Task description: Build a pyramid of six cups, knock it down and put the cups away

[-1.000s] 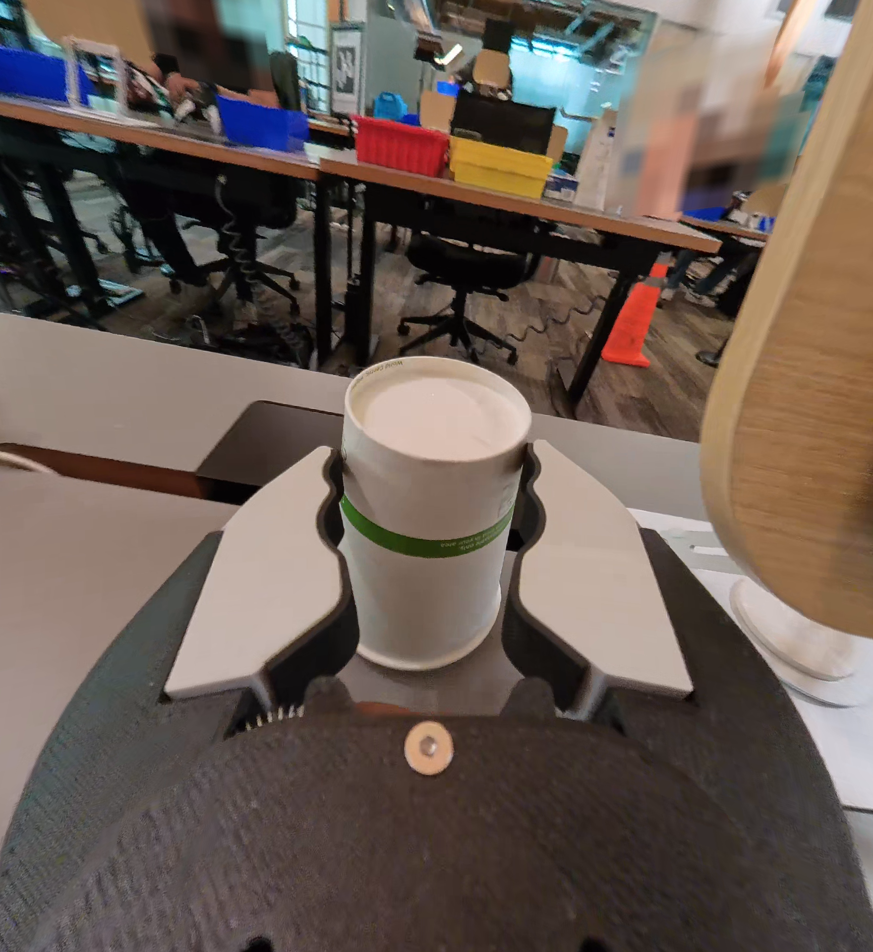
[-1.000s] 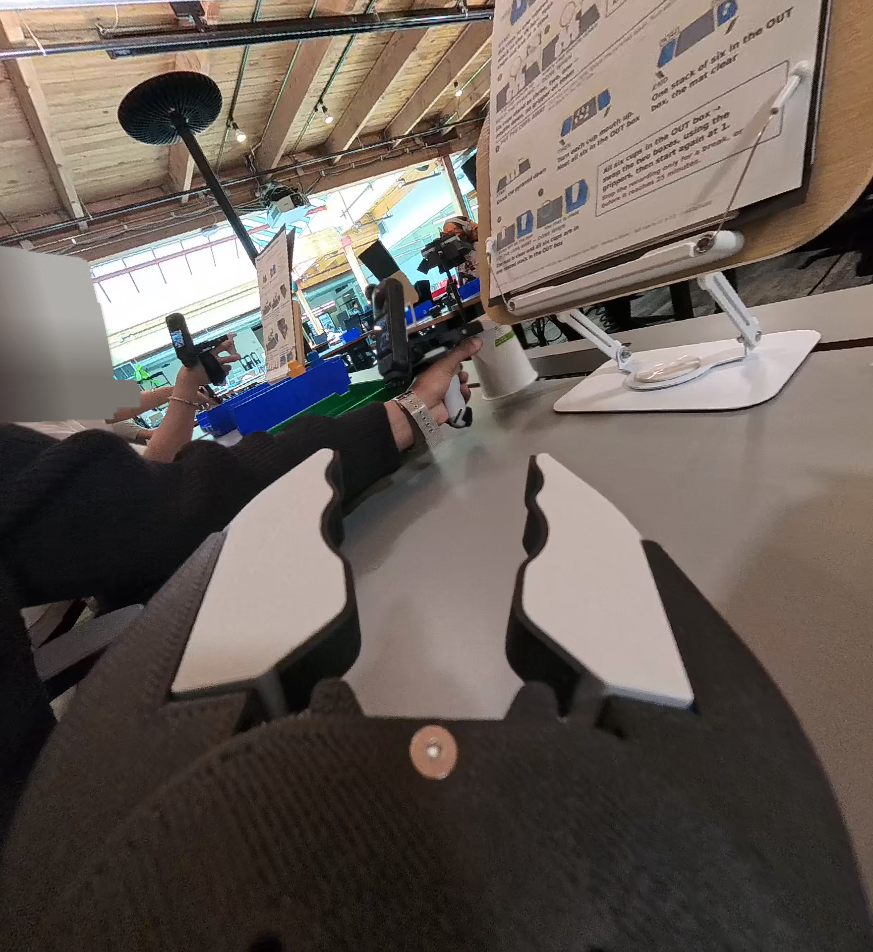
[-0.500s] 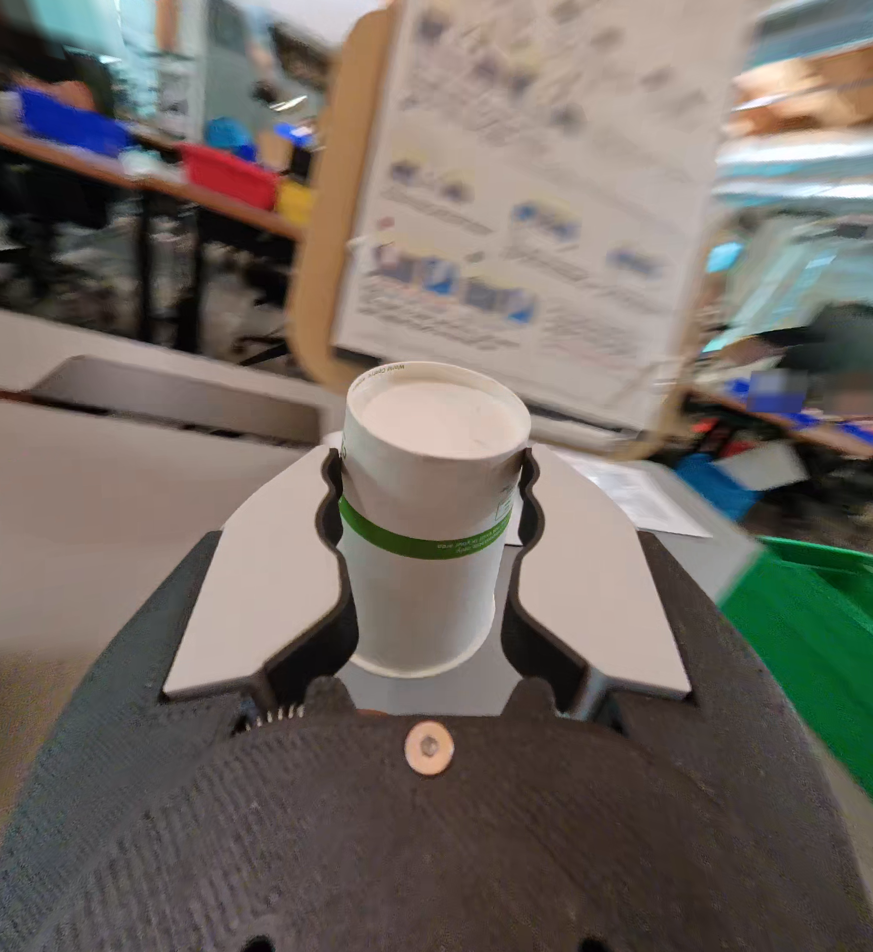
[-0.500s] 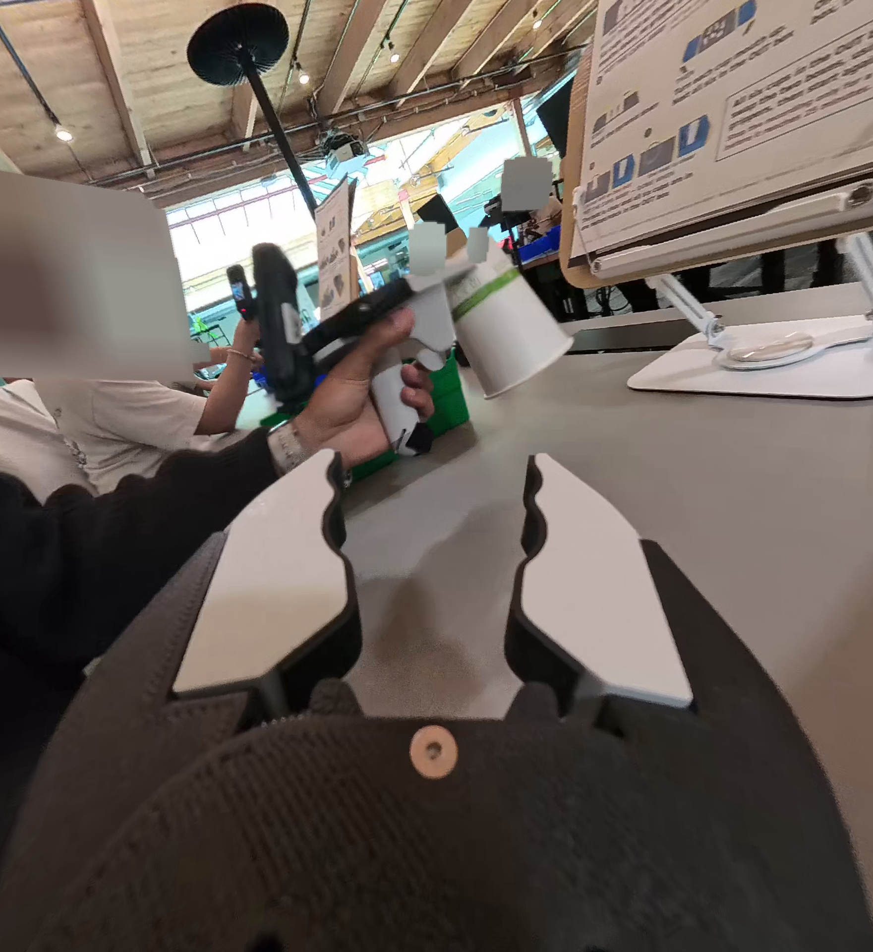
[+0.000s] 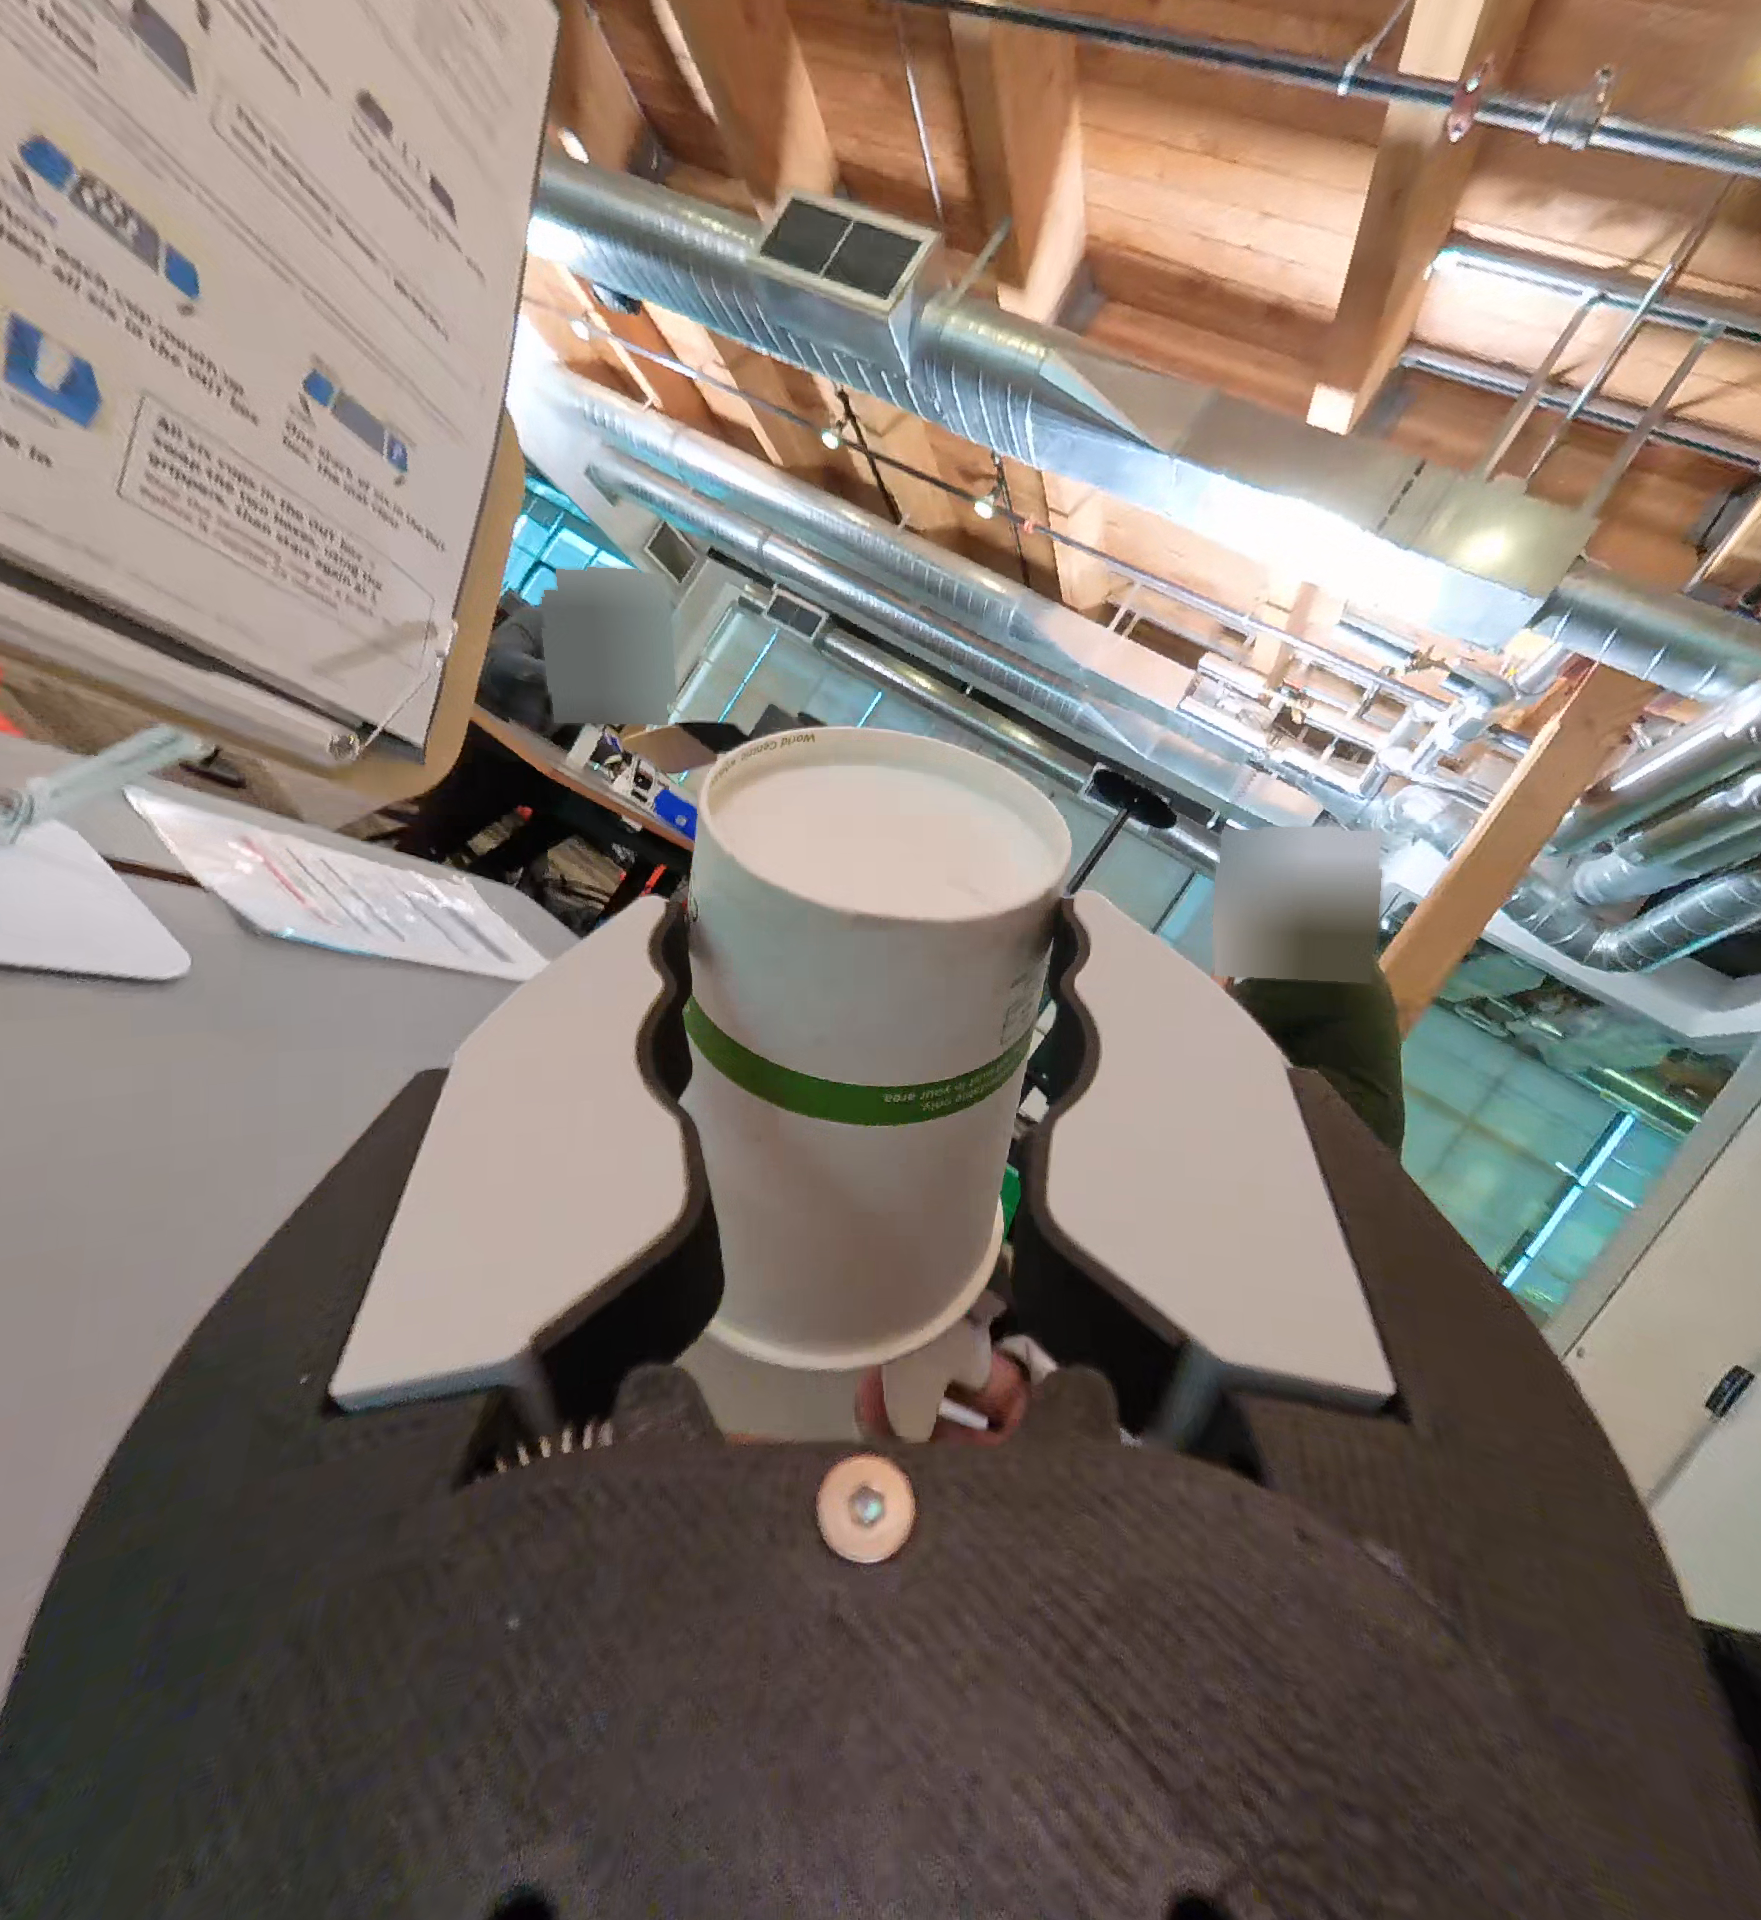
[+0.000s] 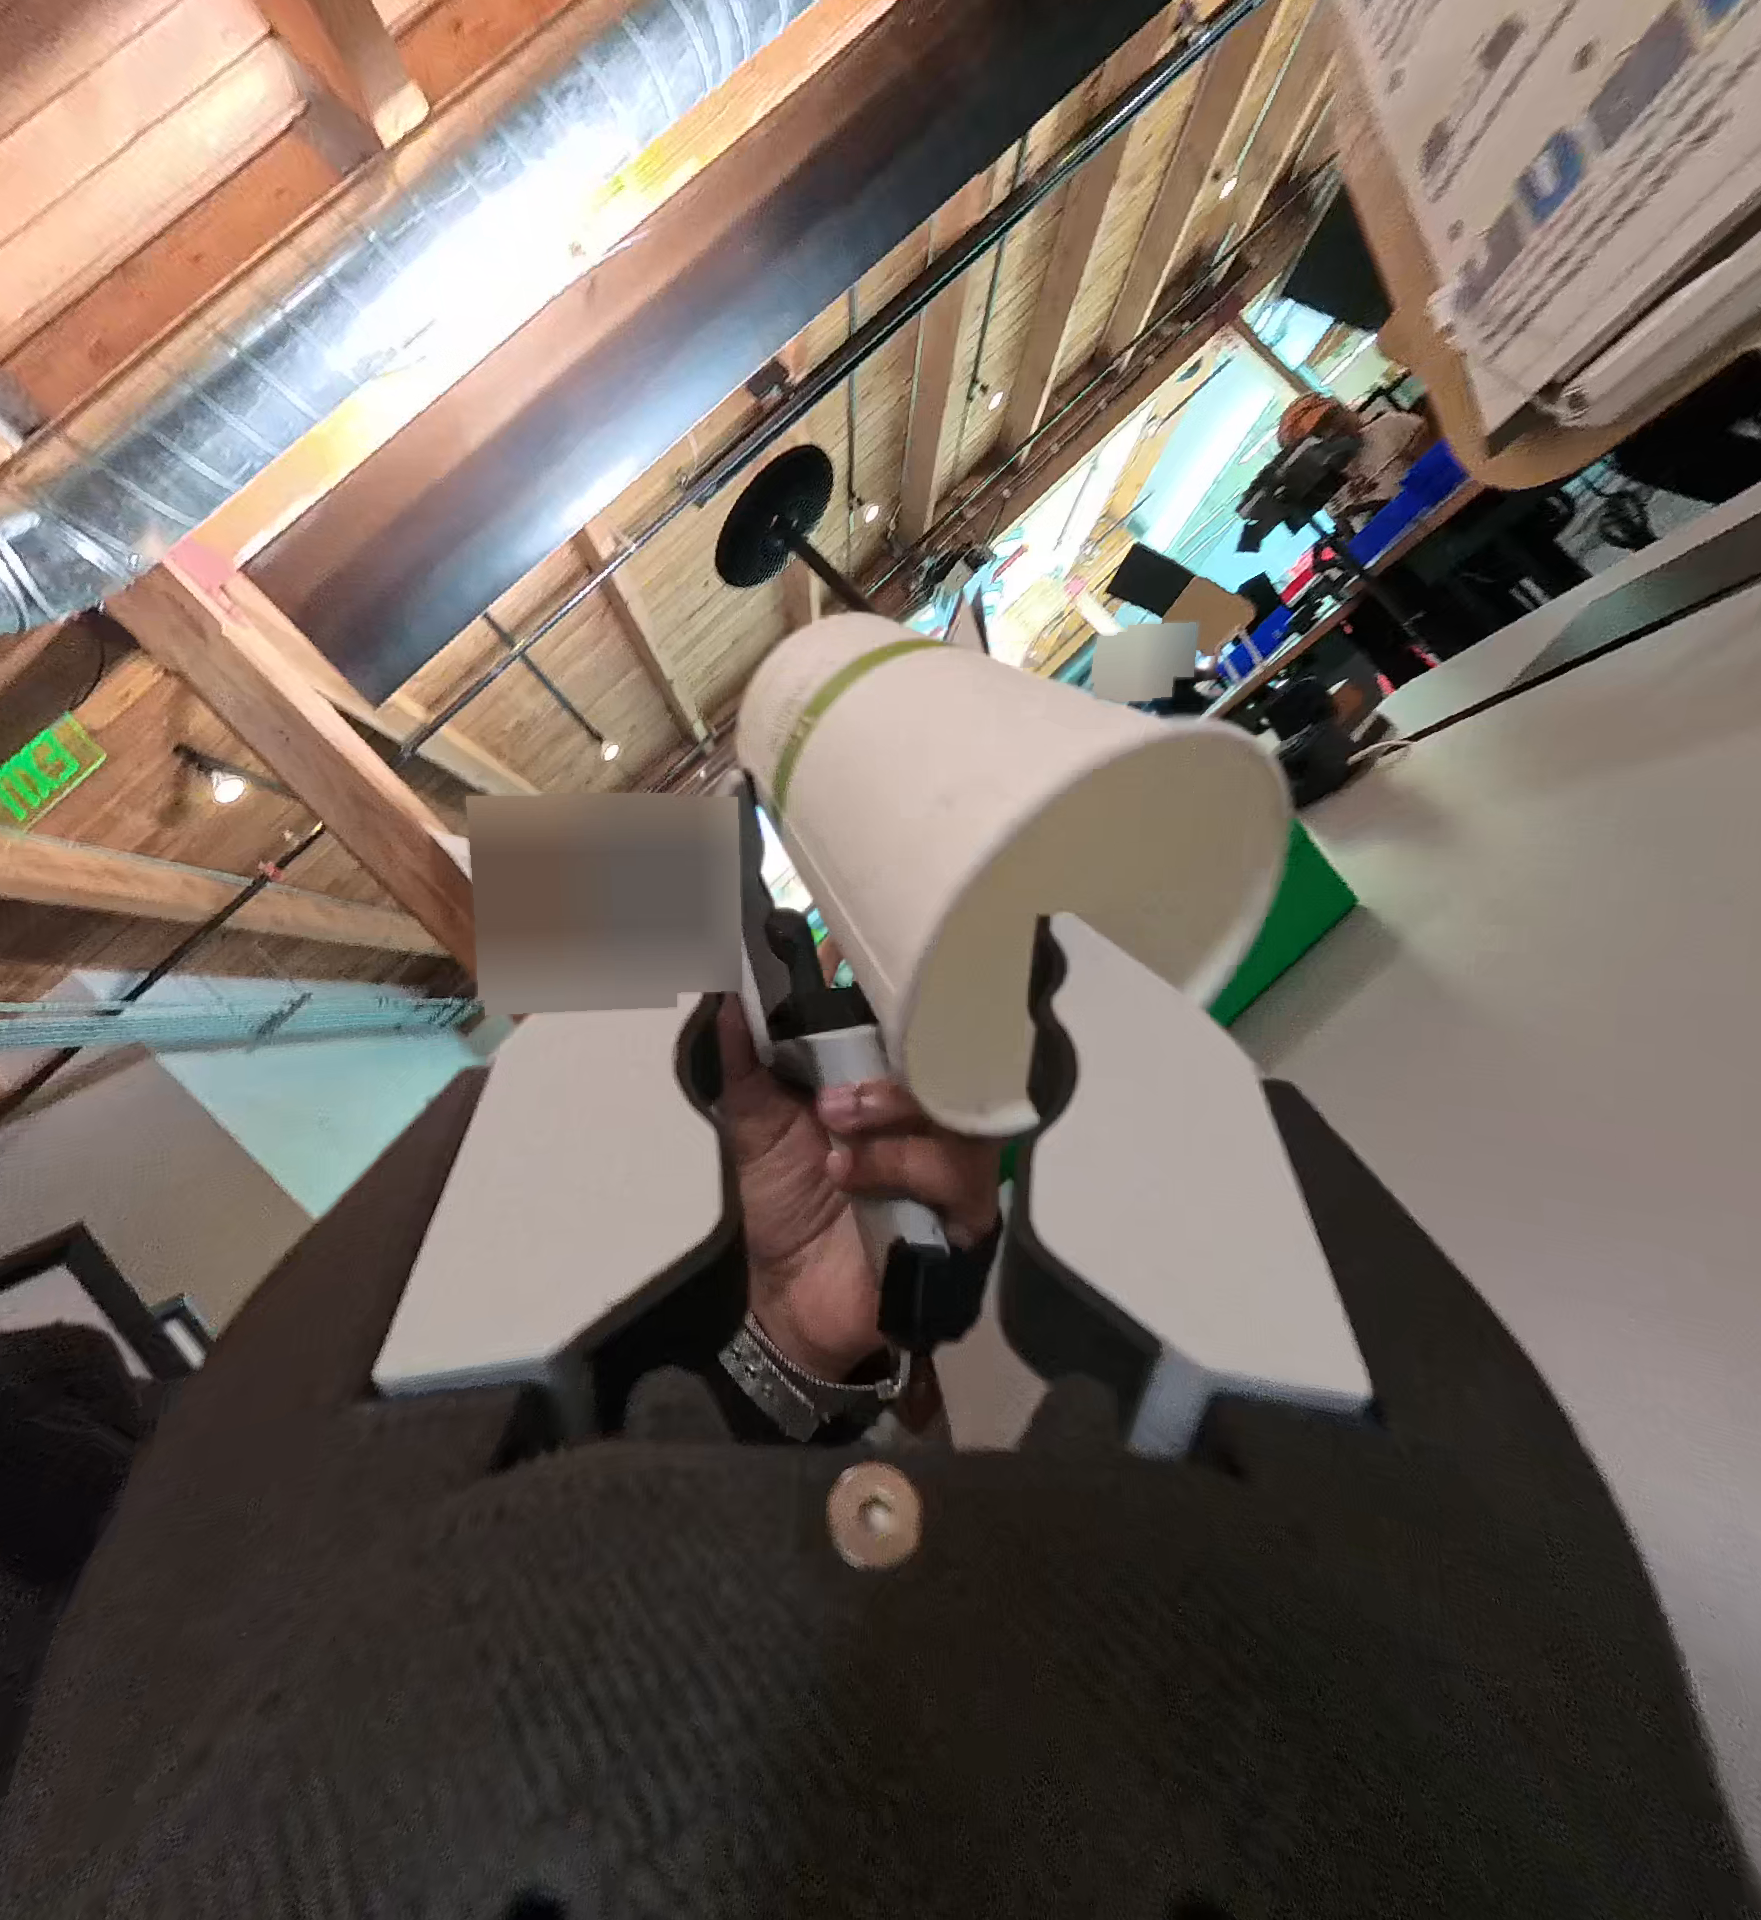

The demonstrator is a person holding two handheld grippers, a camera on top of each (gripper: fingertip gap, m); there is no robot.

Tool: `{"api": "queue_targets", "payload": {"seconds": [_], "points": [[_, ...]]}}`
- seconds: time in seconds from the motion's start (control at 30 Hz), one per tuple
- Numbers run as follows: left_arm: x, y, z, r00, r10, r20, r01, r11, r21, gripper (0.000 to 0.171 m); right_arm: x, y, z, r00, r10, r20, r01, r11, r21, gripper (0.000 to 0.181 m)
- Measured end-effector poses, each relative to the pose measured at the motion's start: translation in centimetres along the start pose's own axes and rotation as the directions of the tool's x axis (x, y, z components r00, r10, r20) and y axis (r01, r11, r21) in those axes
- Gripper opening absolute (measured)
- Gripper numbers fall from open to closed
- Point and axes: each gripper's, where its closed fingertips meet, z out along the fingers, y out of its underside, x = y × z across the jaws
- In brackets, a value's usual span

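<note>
L gripper (image 5: 860, 997) clamps a white paper cup (image 5: 860, 1049) w/ green band, bottom facing the cam, raised above the grey table (image 5: 107, 1122) near a doc stand (image 5: 232, 343), while R gripper (image 6: 871, 997) gapes wide, its right finger (image 6: 1156, 1132) seemingly touching the cup's rim.

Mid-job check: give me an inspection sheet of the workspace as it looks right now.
Surface: grey table, bare near the tongs.
Job's things: white paper cup with green band, held base-outward, lifted off the table.
Clutter: instruction sheet on a stand; laminated sheet; green bin.
Grippers: left tongs shut on the cup; right tongs open, the cup's rim right at their tips.
Cables: nothing seen.
Surroundings: wooden ceiling, metal ducts, people behind.
</note>
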Motion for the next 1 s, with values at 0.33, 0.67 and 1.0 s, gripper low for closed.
{"api": "queue_targets", "payload": {"seconds": [0.33,0.67,1.0], "points": [[-1.4,3.8,-2.0,0.999,0.004,0.035,0.002,0.986,-0.165,0.06,0.1,-2.4,0.6,0.99,-0.12,0.075,0.121,0.993,-0.013,0.007],[-6.3,4.2,-6.1,0.909,0.298,0.292,-0.191,0.919,-0.344,0.048,-3.1,-16.3,-1.4,0.735,-0.672,-0.088,0.671,0.74,-0.047,0.007],[-7.6,5.8,-7.7,0.845,0.428,0.319,-0.253,0.847,-0.467,0.048,-2.9,-28.7,-15.8,0.138,-0.903,-0.408,0.684,0.384,-0.62,0.007]]}}
